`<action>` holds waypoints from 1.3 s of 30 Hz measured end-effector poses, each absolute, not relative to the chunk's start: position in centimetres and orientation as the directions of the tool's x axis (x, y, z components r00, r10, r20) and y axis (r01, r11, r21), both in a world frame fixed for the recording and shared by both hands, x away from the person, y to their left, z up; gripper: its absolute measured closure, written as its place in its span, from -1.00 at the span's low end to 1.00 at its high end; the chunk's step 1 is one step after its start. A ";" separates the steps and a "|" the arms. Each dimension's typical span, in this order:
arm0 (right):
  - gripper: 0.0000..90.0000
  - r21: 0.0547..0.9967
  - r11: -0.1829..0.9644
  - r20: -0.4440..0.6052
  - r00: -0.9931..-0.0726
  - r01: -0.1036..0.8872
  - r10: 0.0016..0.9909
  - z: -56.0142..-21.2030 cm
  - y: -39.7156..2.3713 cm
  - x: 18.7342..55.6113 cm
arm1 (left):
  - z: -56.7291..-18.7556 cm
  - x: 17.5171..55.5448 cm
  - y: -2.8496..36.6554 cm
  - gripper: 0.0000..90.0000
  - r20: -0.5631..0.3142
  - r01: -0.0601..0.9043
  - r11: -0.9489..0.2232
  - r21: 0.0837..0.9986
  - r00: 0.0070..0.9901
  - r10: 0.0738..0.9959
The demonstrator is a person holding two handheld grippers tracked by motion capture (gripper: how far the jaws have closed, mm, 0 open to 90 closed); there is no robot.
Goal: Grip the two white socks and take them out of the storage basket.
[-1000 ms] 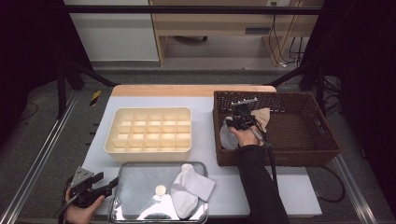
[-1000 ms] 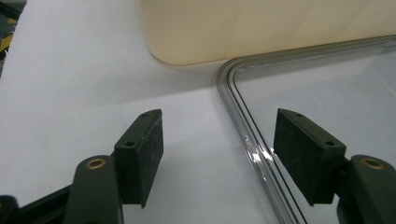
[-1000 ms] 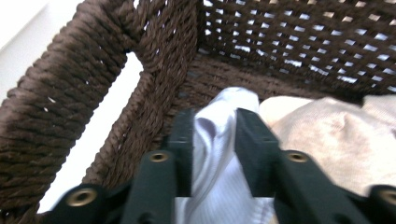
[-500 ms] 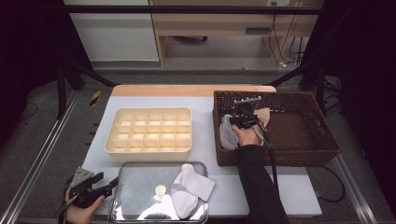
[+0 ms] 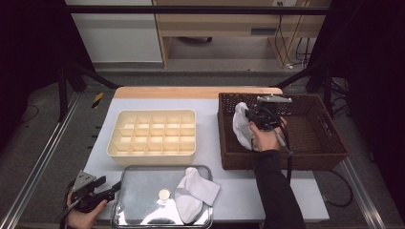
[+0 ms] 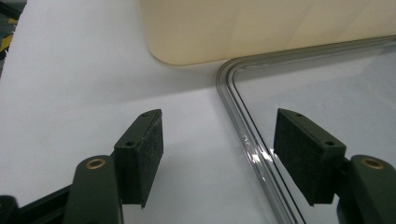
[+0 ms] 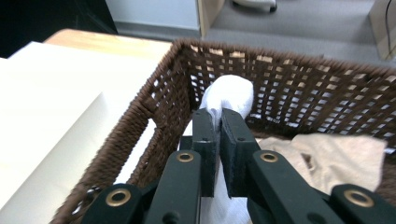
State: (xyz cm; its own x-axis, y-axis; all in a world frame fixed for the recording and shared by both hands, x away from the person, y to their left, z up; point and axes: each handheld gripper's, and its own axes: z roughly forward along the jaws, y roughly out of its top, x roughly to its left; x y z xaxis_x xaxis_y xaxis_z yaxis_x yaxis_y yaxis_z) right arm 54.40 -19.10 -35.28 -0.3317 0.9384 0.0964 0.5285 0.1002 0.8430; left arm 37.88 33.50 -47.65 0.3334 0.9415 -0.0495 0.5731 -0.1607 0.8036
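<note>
My right gripper [image 5: 249,115] is over the left part of the brown wicker basket [image 5: 329,155]. Its jaws have just been closing and are now shut on a white sock [image 5: 240,126], which hangs from them above the basket floor. In the right gripper view the sock [image 7: 229,93] bulges out past the pinched pads [image 7: 205,130] of the right gripper [image 7: 218,121]. My left gripper [image 5: 111,191] rests low at the table's front left, open. In the left gripper view the left gripper [image 6: 217,149] straddles the rim of the metal tray [image 6: 243,135].
A second white sock [image 5: 195,193] and a small round disc [image 5: 164,194] lie in the metal tray [image 5: 138,176]. A cream compartment box [image 5: 153,131] stands mid-table. A beige cloth [image 7: 327,154] lies in the basket. Dark frame posts flank the table.
The right gripper has risen and shifted a little, lifting the white sock up from the basket floor. The left gripper has stayed where it was.
</note>
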 end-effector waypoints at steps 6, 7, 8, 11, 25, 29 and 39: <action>0.90 0.885 0.084 0.097 -0.358 0.457 0.929 -33.5 -20.1 52.6 | -47.6 37.9 33.5 -0.28 -0.053 0.571 -0.155 0.806 0.331 0.942; 0.90 0.896 0.085 0.090 -0.365 0.436 0.927 -32.8 -20.3 52.1 | -47.6 37.9 33.5 -0.28 -0.053 0.571 -0.155 0.806 0.331 0.942; 0.90 0.896 0.085 0.090 -0.365 0.436 0.927 -32.8 -20.3 52.1 | -47.6 37.9 33.5 -0.28 -0.053 0.571 -0.155 0.806 0.331 0.942; 0.90 0.910 0.079 0.088 -0.378 0.407 0.922 -31.7 -20.6 51.4 | -47.6 37.9 33.5 -0.28 -0.054 0.571 -0.155 0.806 0.331 0.942; 0.90 0.959 0.078 0.069 -0.491 0.273 0.869 -27.7 -19.8 47.5 | -47.5 37.8 33.5 -0.28 -0.054 0.567 -0.154 0.809 0.332 0.942; 0.90 0.966 0.087 0.062 -0.542 0.245 0.838 -27.5 -19.1 46.0 | -47.4 37.8 33.5 -0.27 -0.064 0.567 -0.144 0.811 0.330 0.942; 0.90 0.971 0.126 0.040 -0.662 0.202 0.748 -27.8 -16.6 42.4 | -46.1 37.1 33.1 -0.26 -0.089 0.534 -0.118 0.837 0.346 0.934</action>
State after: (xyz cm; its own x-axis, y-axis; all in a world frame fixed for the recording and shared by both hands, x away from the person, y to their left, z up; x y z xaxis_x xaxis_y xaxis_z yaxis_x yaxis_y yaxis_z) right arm 42.42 -16.55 -27.79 -0.6624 0.7481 0.0402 0.2017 0.1264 0.9713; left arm 37.14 33.13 -46.11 0.3457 0.9341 -0.0893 0.5344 -0.1177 0.8370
